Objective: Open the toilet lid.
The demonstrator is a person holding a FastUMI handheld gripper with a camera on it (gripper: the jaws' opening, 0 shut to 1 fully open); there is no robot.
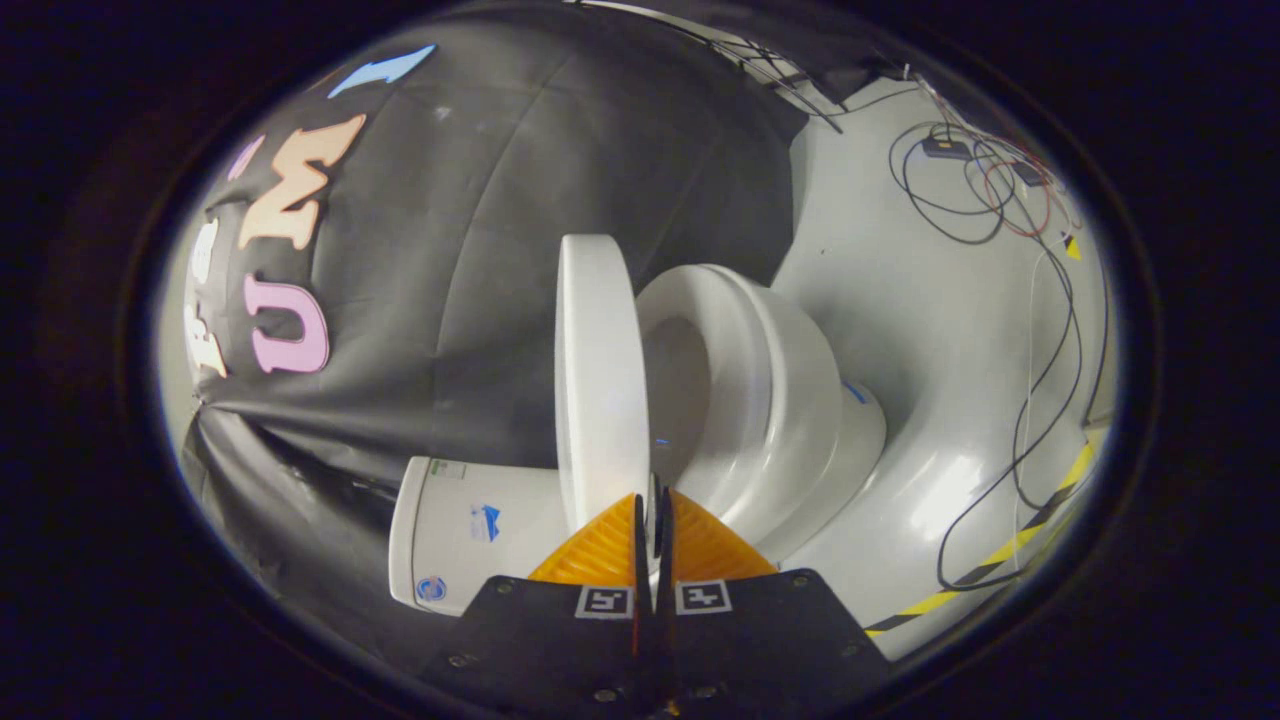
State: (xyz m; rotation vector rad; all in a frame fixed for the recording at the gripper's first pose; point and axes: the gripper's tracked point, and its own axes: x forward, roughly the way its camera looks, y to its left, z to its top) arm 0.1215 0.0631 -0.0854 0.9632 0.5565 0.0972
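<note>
Your fingers [652,525] sit almost together, only a thin slit between them, and the near edge of the toilet lid [600,375] seems to run into that slit. I can't tell whether both pads actually press on it or merely flank it, so don't count on a firm pinch.

That lid stands raised off the seat [745,370], swung clear of the bowl [810,455] and lying toward the tank [470,535] — by my read the opening is nearly done, though whether the lid rests against the tank is hidden behind it.

From here the main risk is letting go too soon. If the lid hasn't passed its balance point, it may well fall back onto the seat once you release. Keep guiding it toward the tank until it leans there by itself.

A second risk — twisting. You hold the edge near one side, so a sideways pull could strain the hinge or make the smooth plastic slip out of the fingers. Follow the hinge arc, then open straight and back away.
</note>
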